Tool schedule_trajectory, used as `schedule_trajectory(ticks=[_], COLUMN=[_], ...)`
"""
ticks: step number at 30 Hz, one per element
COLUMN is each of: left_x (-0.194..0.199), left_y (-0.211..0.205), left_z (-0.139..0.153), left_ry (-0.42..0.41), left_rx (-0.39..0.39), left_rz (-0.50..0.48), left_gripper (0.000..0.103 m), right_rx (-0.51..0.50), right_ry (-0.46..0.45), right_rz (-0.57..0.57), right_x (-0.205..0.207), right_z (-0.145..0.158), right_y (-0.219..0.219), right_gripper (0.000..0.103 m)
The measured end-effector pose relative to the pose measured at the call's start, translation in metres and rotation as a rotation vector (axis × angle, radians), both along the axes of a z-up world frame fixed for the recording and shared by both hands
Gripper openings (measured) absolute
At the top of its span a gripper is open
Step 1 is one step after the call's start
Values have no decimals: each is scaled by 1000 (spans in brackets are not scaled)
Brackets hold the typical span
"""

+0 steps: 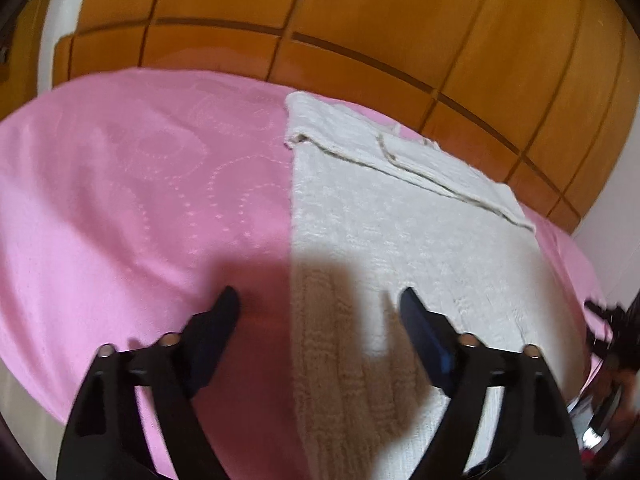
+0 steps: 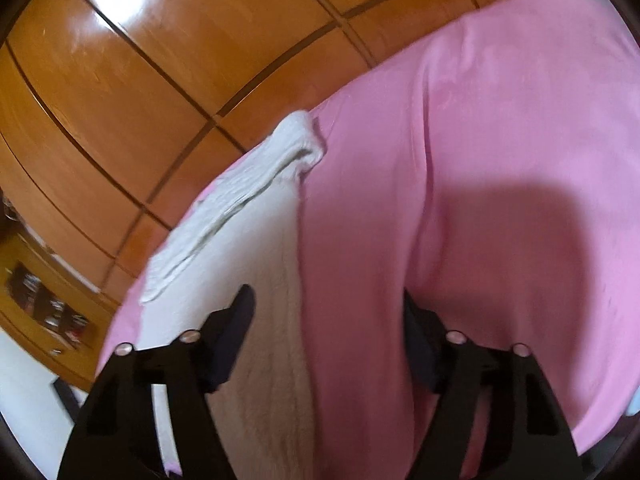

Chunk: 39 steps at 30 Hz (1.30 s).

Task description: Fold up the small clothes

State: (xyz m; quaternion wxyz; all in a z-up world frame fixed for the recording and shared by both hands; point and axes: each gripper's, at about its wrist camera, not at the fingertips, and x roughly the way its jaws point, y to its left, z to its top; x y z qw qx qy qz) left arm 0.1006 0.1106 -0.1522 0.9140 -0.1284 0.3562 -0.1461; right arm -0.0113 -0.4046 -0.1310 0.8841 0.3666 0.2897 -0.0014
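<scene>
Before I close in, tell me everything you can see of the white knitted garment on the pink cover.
The white knitted garment looks like soft, ribbed-textured wool or cotton, off-white. It lies flat on the pink cover, with its far end folded back into a layered band showing darker seam lines. In the right wrist view that folded end bunches into thick ridges. Each gripper straddles one side edge, the left gripper and right gripper, pads not pressing.

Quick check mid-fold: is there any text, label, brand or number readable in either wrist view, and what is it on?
None readable.
White knitted garment: no tag or print shows.
Pink bedspread: only a dotted swirl pattern, no words.
Shelf items beside the wooden wardrobe: too small and blurred to read.
</scene>
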Motion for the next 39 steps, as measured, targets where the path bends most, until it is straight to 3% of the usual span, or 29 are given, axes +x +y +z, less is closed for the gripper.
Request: schedule_trajectory(ticks=[3,6,12,16,18,21,23,25,26,29,33,39], left_x=[0,-2,-7,-11,-10,-8,-9,-10,-10,-8,-7,-9], left_y=[6,9,11,9,8,6,3,0,0,-1,-1,0], left_z=[1,2,7,12,11,4,2,3,3,-6,-9,-12], left_ry=[13,21,11,-19,-2,32,39,50,61,117,142,218], left_rx=[-23,-40,-50,-2,-12,-39,-38,-68,-109,-175,-211,-285], left_rz=[1,0,17,31,13,-10,-38,-92,-129,-176,-197,-254], left_gripper=[69,69,69,69,69,69,69,65,57,53,53,53], right_rx=[17,8,43,-119,-157,-90,-69,-26,-5,126,295,343], right_ry=[-21,-43,-122,-132,-166,-101,-56,18,43,-1,-11,-22], right_rz=[60,91,26,-54,8,161,190,212,204,188,256,286], right_x=[-9,-18,-35,-45,-44,-29,-22,-14,-13,-18,-14,-14], right_z=[0,6,23,44,54,42,25,3,-7,-16,-27,-32], right_y=[2,6,-1,9,14,22,28,31,29,18,18,21], right_gripper=[67,59,58,58,61,65,65,60,53,51,52,52])
